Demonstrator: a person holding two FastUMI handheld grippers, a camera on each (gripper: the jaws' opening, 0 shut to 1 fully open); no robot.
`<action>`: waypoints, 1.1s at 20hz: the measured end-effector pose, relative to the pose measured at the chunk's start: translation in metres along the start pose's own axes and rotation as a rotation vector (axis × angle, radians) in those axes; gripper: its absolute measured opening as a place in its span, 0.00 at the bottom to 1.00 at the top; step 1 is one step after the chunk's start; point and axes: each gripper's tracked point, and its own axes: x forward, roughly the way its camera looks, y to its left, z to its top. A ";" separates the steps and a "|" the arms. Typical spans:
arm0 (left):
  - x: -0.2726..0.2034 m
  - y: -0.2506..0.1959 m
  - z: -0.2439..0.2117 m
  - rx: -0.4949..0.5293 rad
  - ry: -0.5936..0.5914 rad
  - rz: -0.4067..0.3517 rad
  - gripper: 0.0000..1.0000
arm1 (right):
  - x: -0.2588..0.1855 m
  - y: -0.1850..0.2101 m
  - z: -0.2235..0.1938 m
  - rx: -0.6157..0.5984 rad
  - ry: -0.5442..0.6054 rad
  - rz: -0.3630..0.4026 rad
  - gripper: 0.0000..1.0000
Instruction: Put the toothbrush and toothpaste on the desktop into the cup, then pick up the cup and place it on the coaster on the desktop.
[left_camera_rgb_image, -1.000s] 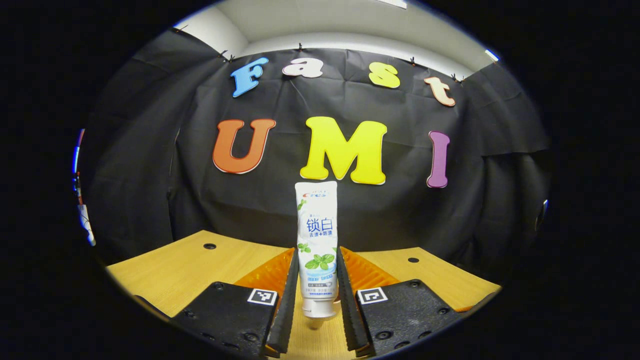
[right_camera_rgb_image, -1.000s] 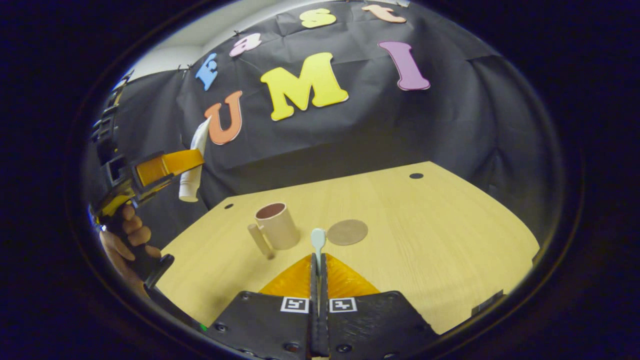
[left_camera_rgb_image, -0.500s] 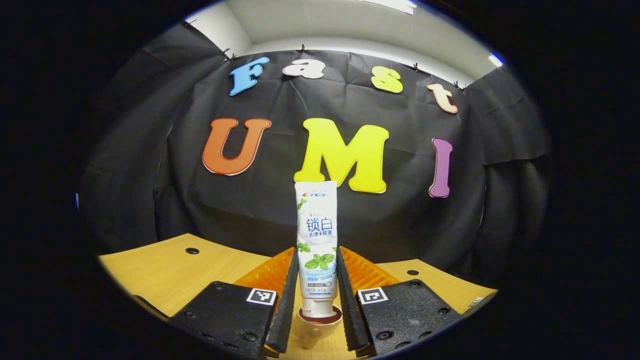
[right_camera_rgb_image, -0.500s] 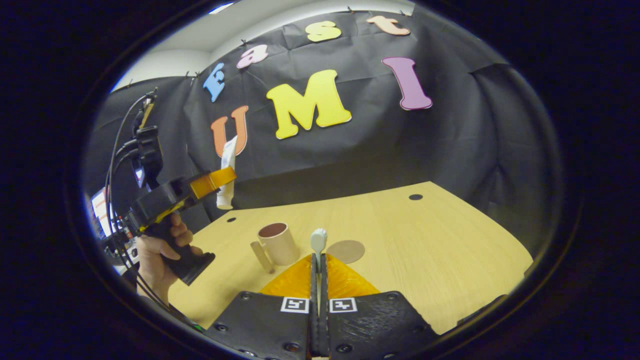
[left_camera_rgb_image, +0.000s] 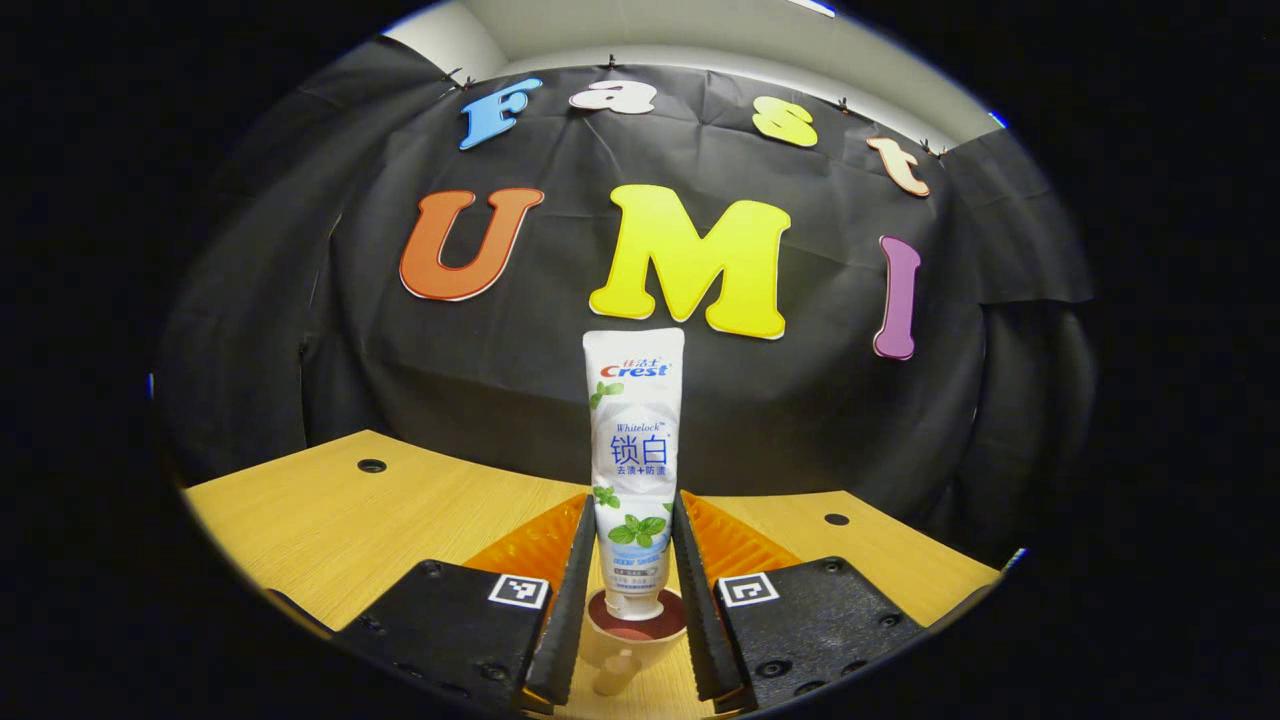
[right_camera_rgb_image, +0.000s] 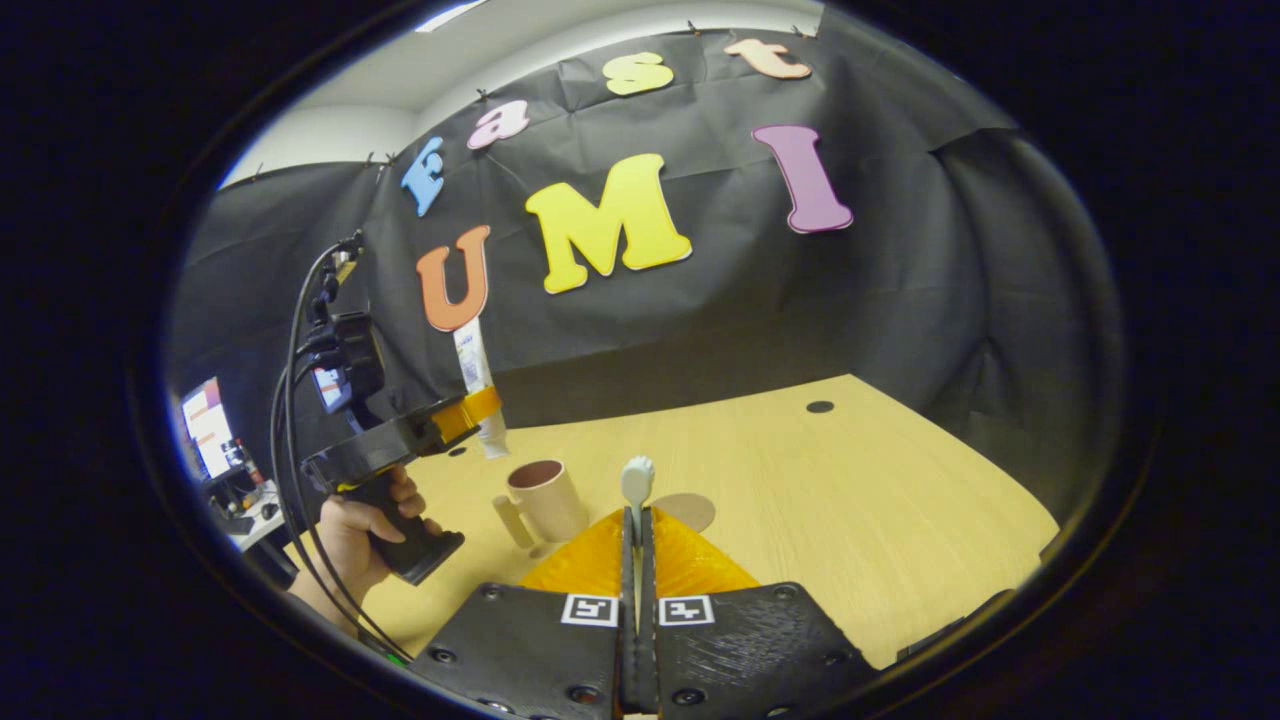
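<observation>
My left gripper (left_camera_rgb_image: 632, 560) is shut on a white toothpaste tube (left_camera_rgb_image: 634, 450), held upright with its cap down just above the mouth of the beige cup (left_camera_rgb_image: 634, 640). In the right gripper view the same tube (right_camera_rgb_image: 478, 385) hangs in the left gripper (right_camera_rgb_image: 470, 410) above and left of the cup (right_camera_rgb_image: 545, 498), which stands on the wooden desktop (right_camera_rgb_image: 800, 500) with its handle toward the camera. My right gripper (right_camera_rgb_image: 637, 540) is shut on a pale toothbrush (right_camera_rgb_image: 637, 482), bristle head pointing forward. A round brown coaster (right_camera_rgb_image: 690, 510) lies just right of the cup, partly hidden by the brush.
A person's hand (right_camera_rgb_image: 370, 520) grips the left gripper's handle, with cables trailing off it. Cable holes (right_camera_rgb_image: 820, 407) mark the desktop near its far edge. A screen (right_camera_rgb_image: 210, 430) glows at the far left beyond the desk.
The left gripper carried the toothpaste rightward and down, so the cap now sits just over the cup's mouth. The right gripper with the toothbrush stayed nearly still.
</observation>
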 end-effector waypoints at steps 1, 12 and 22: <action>0.002 -0.001 -0.005 0.014 0.014 -0.002 0.48 | -0.001 -0.001 0.000 0.001 -0.001 -0.001 0.00; -0.002 -0.013 0.009 0.070 -0.028 -0.037 0.76 | 0.004 0.006 -0.007 -0.011 0.018 0.008 0.00; -0.047 0.046 0.027 0.074 -0.069 0.071 0.98 | 0.048 0.075 0.031 -0.130 -0.003 0.154 0.00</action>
